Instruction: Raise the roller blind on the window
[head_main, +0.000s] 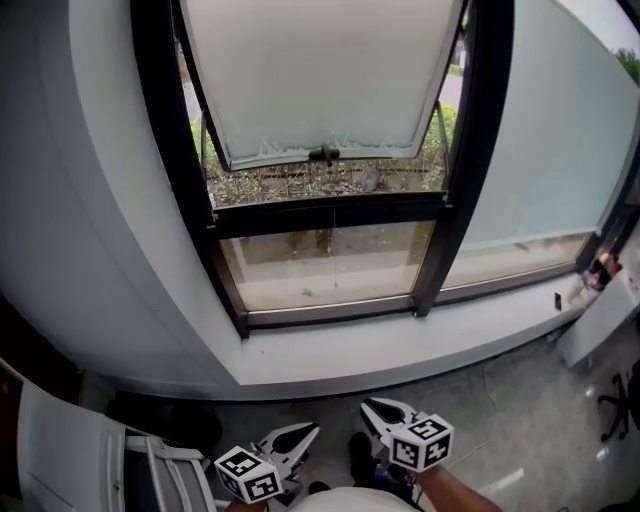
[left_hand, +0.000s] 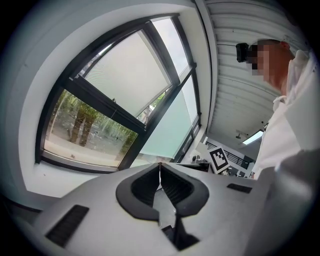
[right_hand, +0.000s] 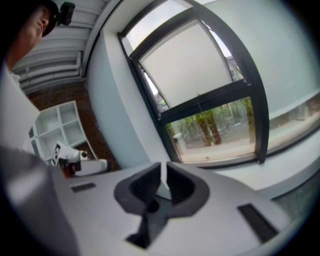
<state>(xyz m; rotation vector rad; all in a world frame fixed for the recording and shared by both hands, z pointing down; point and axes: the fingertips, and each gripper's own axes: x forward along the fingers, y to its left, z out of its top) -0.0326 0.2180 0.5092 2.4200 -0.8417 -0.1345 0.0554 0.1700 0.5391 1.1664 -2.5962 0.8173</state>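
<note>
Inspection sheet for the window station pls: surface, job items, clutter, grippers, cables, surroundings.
Surface: white window sill; grey floor below.
Job's things: roller blind down over most of the right pane, clear strip beneath; black window frame, middle upper pane white, lower pane clear.
Clutter: small red-and-white item at the sill's right end, unidentifiable.
Grippers: left gripper and right gripper both shut, empty, low, away from the window.
Cables: thin pale cord on the floor at right.
Surroundings: white furniture lower left; chair base at right edge; greenery outside.
</note>
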